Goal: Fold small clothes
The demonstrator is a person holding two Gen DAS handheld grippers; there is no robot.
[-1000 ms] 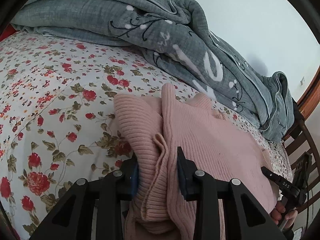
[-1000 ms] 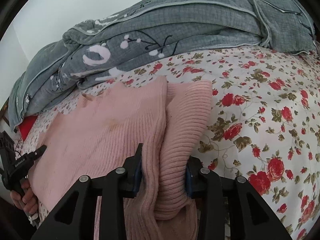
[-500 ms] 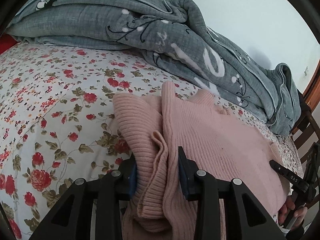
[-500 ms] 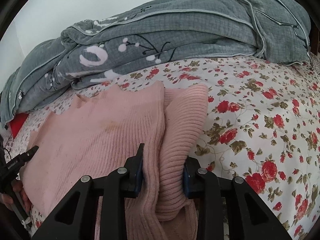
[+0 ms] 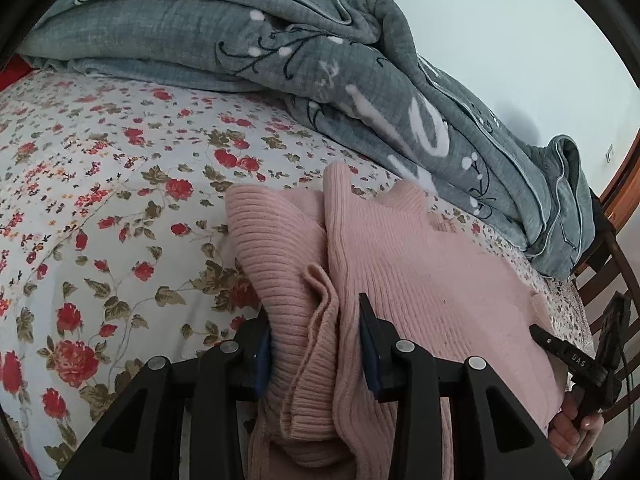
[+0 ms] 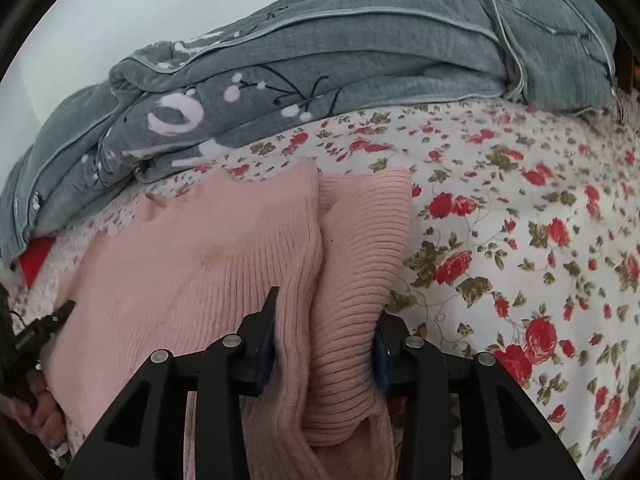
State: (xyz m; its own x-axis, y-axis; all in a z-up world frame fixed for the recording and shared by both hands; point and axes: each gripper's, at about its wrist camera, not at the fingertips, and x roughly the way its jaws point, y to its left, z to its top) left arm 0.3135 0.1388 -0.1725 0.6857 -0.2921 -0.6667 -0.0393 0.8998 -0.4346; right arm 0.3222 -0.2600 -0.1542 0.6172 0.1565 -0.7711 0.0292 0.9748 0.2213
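A pink ribbed knit sweater (image 5: pixel 420 280) lies on the flowered bed, its sleeves folded in over the body. My left gripper (image 5: pixel 316 344) is shut on one bunched corner of the sweater's near edge, with a sleeve cuff between its jaws. My right gripper (image 6: pixel 324 340) is shut on the other corner of the sweater (image 6: pixel 200 272), with the folded sleeve between its jaws. Each gripper shows at the edge of the other's view: the right one (image 5: pixel 568 356) and the left one (image 6: pixel 36 332).
The flowered bedsheet (image 5: pixel 100 208) spreads around the sweater and also shows in the right wrist view (image 6: pixel 520 220). A rumpled grey quilt (image 5: pixel 280 52) lies along the back by the white wall; it also fills the back of the right view (image 6: pixel 320 60). A wooden chair (image 5: pixel 612 264) stands at the bed's end.
Both views have shifted slightly; the sweater's near edge stays gripped in both grippers and has risen a little with them. The grips have not changed.
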